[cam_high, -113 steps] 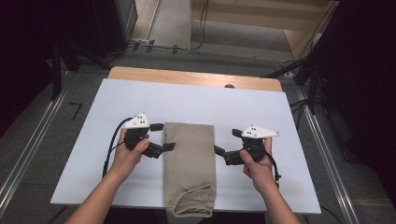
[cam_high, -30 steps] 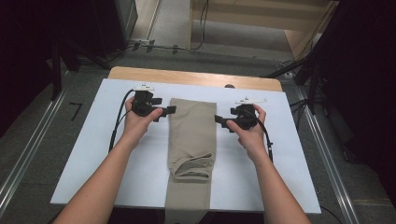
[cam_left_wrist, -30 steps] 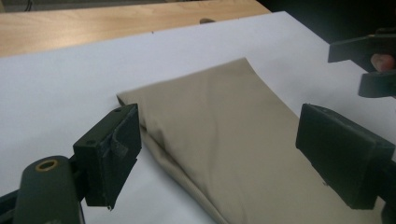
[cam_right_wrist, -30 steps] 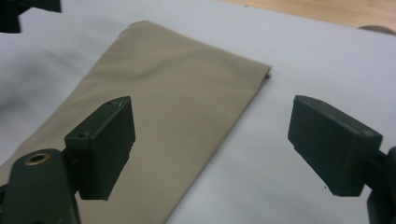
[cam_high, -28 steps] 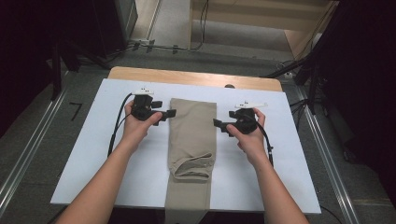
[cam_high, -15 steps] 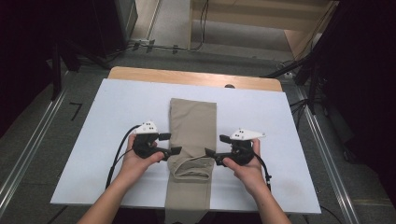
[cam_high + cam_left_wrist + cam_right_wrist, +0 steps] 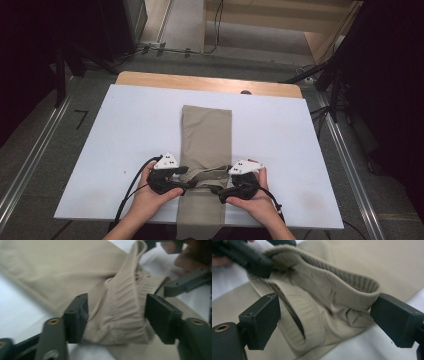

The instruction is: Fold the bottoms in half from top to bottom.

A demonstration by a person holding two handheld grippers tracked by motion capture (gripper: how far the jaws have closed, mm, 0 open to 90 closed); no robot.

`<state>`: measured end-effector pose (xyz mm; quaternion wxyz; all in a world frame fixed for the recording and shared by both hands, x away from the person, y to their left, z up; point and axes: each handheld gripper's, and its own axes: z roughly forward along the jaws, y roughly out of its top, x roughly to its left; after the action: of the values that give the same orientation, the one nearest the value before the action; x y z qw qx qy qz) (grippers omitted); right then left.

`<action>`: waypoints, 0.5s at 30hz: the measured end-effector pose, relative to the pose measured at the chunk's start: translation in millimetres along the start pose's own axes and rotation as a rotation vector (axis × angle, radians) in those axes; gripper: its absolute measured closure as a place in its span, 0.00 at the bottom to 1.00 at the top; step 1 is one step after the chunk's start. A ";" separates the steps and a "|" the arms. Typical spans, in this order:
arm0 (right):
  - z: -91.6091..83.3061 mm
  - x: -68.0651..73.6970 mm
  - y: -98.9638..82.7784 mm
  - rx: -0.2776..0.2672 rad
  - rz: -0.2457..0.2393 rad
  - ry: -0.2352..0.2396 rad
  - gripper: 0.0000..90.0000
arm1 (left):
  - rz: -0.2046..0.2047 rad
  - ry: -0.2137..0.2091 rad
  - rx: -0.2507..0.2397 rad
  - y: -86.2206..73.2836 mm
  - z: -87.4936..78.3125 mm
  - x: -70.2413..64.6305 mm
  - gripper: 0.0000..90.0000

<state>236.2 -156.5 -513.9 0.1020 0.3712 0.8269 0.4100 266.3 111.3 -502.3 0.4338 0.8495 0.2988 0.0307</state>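
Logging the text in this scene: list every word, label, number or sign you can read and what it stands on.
"7": a dark mark on the grey floor left of the table.
The beige garment and both tongs show no readable writing.

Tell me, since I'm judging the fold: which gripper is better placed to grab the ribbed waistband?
Probably the left gripper: its jaws have been closing around the bunched waistband; the right gripper stands wider.

High view looks down; gripper views close on cloth (image 7: 117,315)
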 end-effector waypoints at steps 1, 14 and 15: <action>0.4 0.1 -1.3 -0.001 0.003 -0.005 0.09 | -0.005 -0.003 -0.009 -0.9 -0.9 0.1 0.53; 0.8 -1.3 -7.1 -0.015 0.011 -0.075 0.51 | 0.010 -0.038 -0.011 -5.1 -4.0 2.3 0.82; 0.5 0.3 -7.5 -0.018 0.006 -0.074 0.56 | 0.016 -0.037 -0.007 -4.8 -4.2 2.3 0.83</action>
<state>232.3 -158.9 -519.8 0.1347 0.3875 0.8177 0.4038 264.6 117.8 -503.8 0.4419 0.8508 0.2837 0.0193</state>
